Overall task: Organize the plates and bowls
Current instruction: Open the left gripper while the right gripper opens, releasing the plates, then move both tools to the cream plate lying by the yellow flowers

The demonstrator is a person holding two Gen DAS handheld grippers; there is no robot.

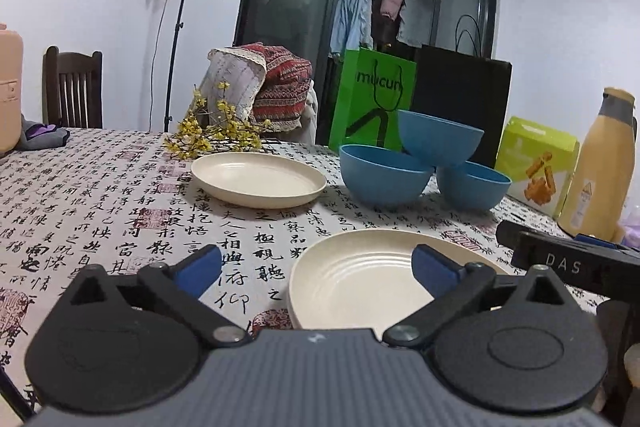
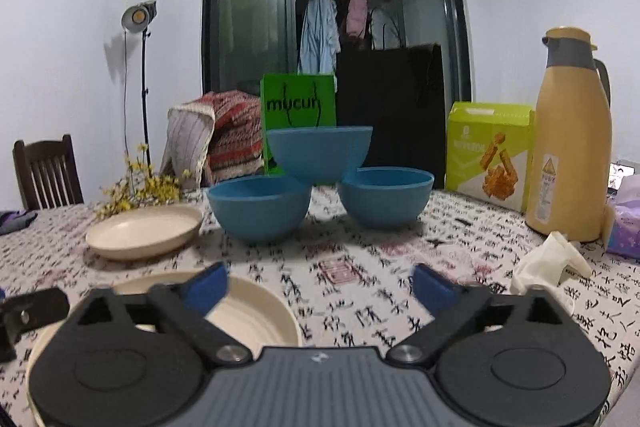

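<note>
Both tools hung low over the table (image 2: 360, 267), aimed nearly level at the dishes. Left gripper (image 1: 316, 267): jaws spread wide, nothing between the blue pads. Right gripper (image 2: 320, 283): the same, spread and empty.

Near plate (image 1: 360, 279), cream, lay flat on the printed cloth just ahead of the left gripper, its right rim behind the right-hand pad; seen from the right wrist it sat low and left, partly under that tool's left finger. No pad seemed to press on it. Far plate (image 1: 260, 179), also cream, lay further back beside a spray of yellow flowers (image 1: 208, 135).

Three blue bowls made a small pyramid: left bowl (image 2: 260, 207) and right bowl (image 2: 386, 197) on the cloth, top bowl (image 2: 320, 153) perched on their rims. Probably a starting arrangement, since it looked easily toppled.

Behind them: green bag (image 2: 298, 107), black bag (image 2: 392, 115), snack box (image 2: 488, 151), yellow flask (image 2: 568, 147). A crumpled cloth (image 2: 548, 263) lay near the flask.

Judgement: sorting barely begun; plates unstacked, bowls not nested.
</note>
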